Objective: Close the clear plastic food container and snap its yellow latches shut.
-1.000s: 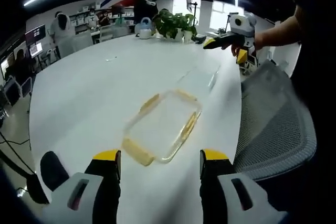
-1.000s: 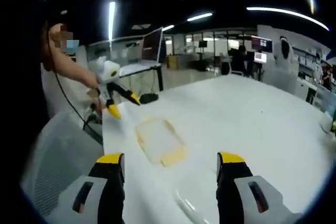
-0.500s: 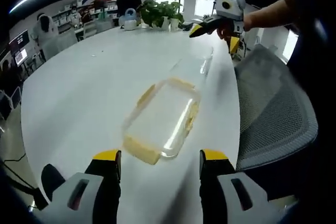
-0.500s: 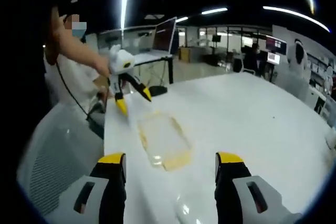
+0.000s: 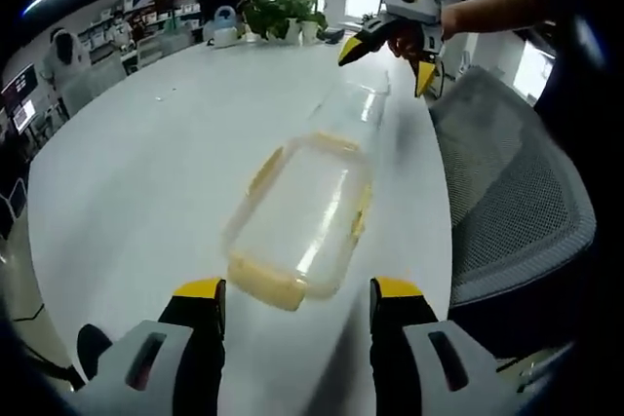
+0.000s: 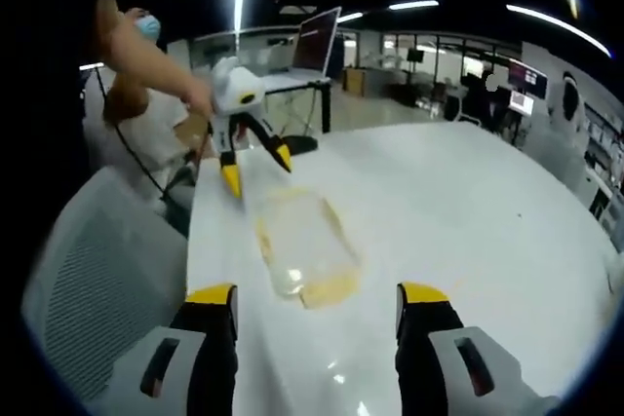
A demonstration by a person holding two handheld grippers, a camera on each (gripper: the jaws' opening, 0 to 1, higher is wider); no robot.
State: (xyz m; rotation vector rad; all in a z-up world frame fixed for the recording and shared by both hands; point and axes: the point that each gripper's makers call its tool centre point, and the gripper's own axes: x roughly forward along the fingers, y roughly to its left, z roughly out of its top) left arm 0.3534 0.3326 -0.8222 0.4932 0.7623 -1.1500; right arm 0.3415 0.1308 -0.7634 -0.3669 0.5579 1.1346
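Note:
A clear plastic container [image 5: 297, 216] with yellow latches lies on the white table [image 5: 136, 163], just ahead of my left gripper [image 5: 297, 291], which is open and holds nothing. Past the container lies a clear piece [image 5: 359, 106], probably its lid. Above that piece hovers my right gripper [image 5: 383, 65], open, in a person's hand. In the right gripper view the container [image 6: 307, 245] lies between my open right gripper [image 6: 317, 296] and the open left gripper [image 6: 257, 170] beyond it. Neither gripper touches the container.
A grey mesh chair [image 5: 507, 202] stands against the table's edge beside the container, and appears again as the chair [image 6: 97, 270]. Potted plants [image 5: 278, 12] and a kettle stand at the far end. A monitor [image 6: 317, 36] sits on a desk behind.
Both grippers have come nearer the container from opposite ends, so it looks larger in both views. The container has stayed where it was, and both grippers remain open.

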